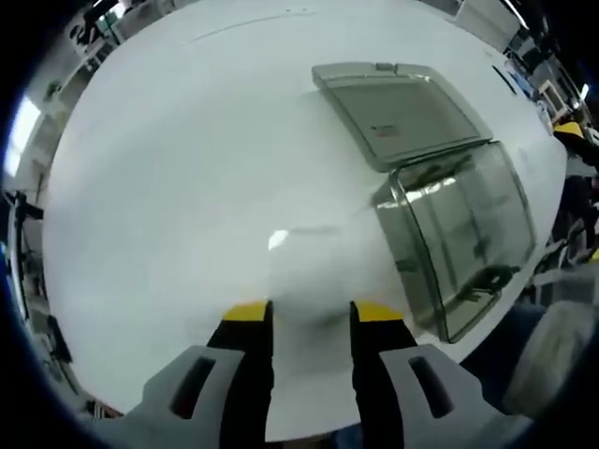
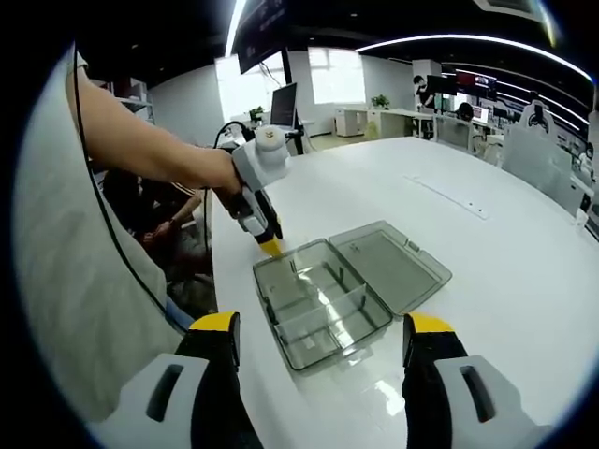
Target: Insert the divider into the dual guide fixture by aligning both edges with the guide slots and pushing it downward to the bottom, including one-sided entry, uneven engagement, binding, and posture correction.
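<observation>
- A clear plastic box (image 2: 323, 304) is sitting on the white table (image 2: 524, 271) near the edge where the person is standing, with its hinged lid (image 2: 388, 265) lying flat and open on the far side of the box, so the inside is reachable from above.
- In the left gripper view the box (image 1: 463, 238) and its lid (image 1: 398, 112) are lying off to one side of the camera, with bare table (image 1: 187, 168) ahead of the jaws.
- Thin walls are showing inside the box in the right gripper view; I cannot tell whether any of them is the divider, or whether it is seated in its slots or loose.
- The left gripper (image 2: 270, 245), seen from the right gripper view, is pointing down just beside the near corner of the box, probably getting ready to work at that corner; from here its jaw gap is too small to read.
- In its own view the left gripper (image 1: 312, 313) is standing parted with nothing between the jaws.
- The right gripper (image 2: 318, 337) is hanging back from the box, jaws spread wide and empty, likely waiting its turn.
- A small dark mark is sitting on the lid, too blurred to read; no brand is legible anywhere.
</observation>
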Tool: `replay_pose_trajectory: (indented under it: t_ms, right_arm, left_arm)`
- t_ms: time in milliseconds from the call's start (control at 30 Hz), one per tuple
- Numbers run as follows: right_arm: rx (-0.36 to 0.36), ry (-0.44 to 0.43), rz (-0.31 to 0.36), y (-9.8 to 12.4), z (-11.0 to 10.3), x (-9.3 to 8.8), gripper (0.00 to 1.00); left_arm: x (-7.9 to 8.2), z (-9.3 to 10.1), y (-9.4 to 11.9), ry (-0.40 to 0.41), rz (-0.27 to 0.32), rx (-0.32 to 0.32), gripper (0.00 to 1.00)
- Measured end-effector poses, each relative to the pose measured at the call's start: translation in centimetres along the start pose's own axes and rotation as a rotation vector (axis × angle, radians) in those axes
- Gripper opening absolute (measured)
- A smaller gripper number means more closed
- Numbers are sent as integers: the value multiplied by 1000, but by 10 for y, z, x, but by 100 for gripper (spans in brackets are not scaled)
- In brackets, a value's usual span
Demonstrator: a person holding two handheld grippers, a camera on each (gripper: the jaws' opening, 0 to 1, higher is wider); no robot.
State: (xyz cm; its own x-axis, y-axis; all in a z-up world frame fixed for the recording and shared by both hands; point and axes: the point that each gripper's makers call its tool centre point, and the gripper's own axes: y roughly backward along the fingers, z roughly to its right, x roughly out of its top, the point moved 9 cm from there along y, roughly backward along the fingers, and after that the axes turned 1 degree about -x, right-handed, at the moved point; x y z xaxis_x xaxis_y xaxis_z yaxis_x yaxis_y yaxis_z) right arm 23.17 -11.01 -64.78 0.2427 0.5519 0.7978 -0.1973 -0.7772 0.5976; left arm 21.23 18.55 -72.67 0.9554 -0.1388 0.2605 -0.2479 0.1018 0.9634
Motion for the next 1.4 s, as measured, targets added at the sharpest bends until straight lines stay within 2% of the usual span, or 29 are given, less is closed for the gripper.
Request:
replay_pose_trajectory:
  t_ms: [367,833,1033,1400]
  right_arm:
    - [1,-3,-5,1,3,1,69]
    - [-1,-3,1,4,4,4,68]
    - [3,-12,11,6,5,6,68]
    - [8,-21,37,9,10,14,68]
  left_arm:
    - [-3,-2,4,54,25,-52,29]
    - [-6,-6,20,116,101,-129,29]
    - [-4,-5,30,147,151,-174,29]
    - [1,8,60,165,253,-249,29]
